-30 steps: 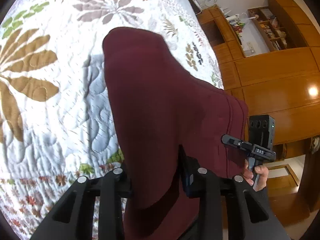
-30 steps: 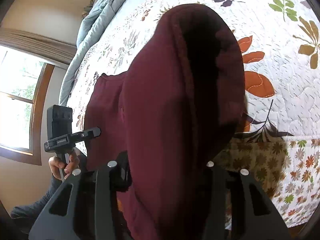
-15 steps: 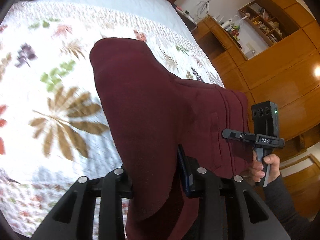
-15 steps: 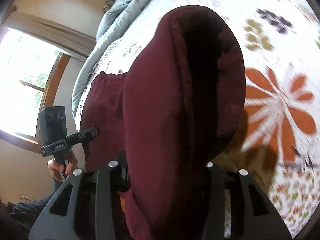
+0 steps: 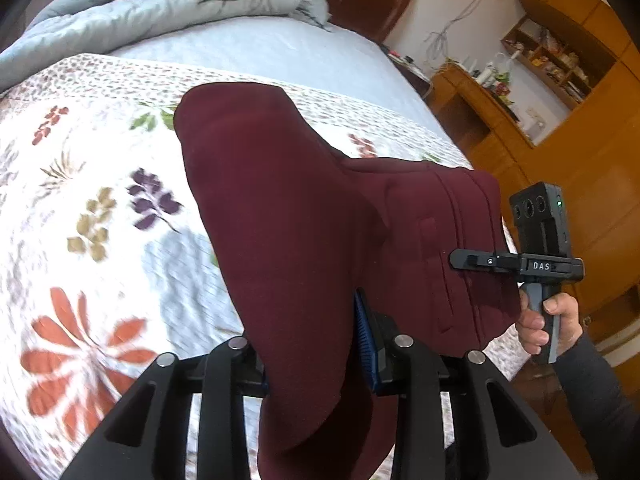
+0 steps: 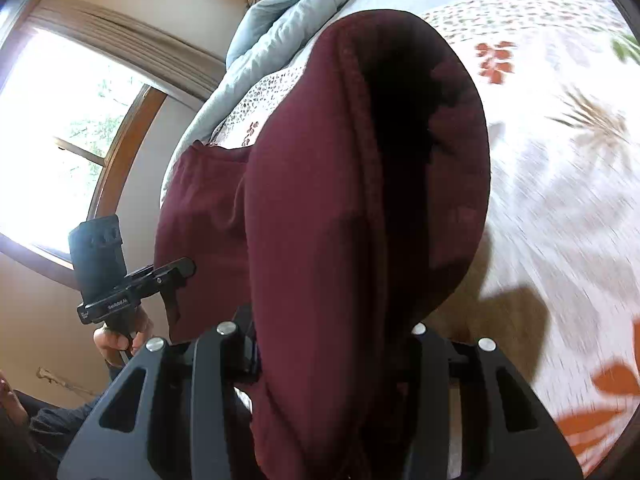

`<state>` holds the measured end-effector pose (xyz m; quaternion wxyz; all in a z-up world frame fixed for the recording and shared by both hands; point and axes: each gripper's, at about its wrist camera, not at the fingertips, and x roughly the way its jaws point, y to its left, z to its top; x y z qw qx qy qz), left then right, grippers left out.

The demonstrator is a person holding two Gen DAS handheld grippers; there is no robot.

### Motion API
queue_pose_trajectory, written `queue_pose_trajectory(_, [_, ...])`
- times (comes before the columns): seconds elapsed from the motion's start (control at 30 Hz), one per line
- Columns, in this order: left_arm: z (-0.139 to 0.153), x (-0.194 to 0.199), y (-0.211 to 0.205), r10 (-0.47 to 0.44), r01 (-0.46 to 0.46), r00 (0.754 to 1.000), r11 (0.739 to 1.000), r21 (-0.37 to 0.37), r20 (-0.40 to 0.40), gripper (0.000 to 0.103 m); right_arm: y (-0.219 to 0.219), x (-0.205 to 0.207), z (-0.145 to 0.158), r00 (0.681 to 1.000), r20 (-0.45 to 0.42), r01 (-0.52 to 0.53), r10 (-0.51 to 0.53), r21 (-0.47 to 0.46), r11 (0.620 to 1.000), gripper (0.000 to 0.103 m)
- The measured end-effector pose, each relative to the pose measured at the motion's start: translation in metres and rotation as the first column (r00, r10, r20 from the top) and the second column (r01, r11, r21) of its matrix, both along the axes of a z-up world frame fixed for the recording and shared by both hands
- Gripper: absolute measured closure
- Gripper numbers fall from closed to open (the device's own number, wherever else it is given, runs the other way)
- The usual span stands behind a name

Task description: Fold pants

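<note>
**Pants held up between both tongs**

Your left gripper (image 5: pixel 316 344) and right gripper (image 6: pixel 332 344) each clamp a bunch of the dark maroon knit pants (image 5: pixel 304 216), which hang stretched between them above the white floral quilted bedspread (image 5: pixel 92 184). Motion blur hides whether any cloth touches the quilt. A pale blue duvet (image 5: pixel 160 4) lies bunched beyond.

The maroon pants (image 6: pixel 328 208) swallow both tongs' tips; the bedspread (image 6: pixel 560 184) beneath smears into blur.
</note>
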<state>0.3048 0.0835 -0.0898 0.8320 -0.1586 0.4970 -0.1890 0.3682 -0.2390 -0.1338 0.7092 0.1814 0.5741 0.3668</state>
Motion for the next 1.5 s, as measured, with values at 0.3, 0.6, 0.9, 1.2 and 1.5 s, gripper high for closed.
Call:
queue_pose_trajectory(0.3, [-0.05,0.078,0.06,0.032,-0.031,0.994,0.999,0.016,-0.106,0.07,0.052,0.08,-0.046,0.998,-0.055,-0.006,0.005,-0.013,1.0,0.062])
queue_pose_trajectory(0.6, [-0.11,0.093,0.088,0.079,-0.093,0.978,0.993,-0.067,-0.194,0.063,0.029,0.112,-0.1,0.985,-0.166,0.042,-0.039,0.009,0.999,0.059])
queue_pose_trajectory(0.9, [-0.113,0.071,0.116,0.138,-0.155,0.979,0.982,-0.109,-0.153,0.047,0.072,0.116,-0.097,0.98,-0.195,0.047,-0.049,-0.015,0.999,0.043])
queue_pose_trajectory(1.2, [-0.044,0.073,0.142,0.203,-0.199,0.979,0.973,-0.118,0.03,0.034,0.024,0.121,-0.02,0.975,-0.006,0.223,-0.224,-0.093,0.97,0.047])
queue_pose_trajectory(1.5, [-0.081,0.13,0.111,0.137,-0.151,0.988,0.954,-0.257,-0.075,0.033,0.106,0.153,-0.037,0.989,-0.103,0.102,-0.103,-0.02,0.995,0.075])
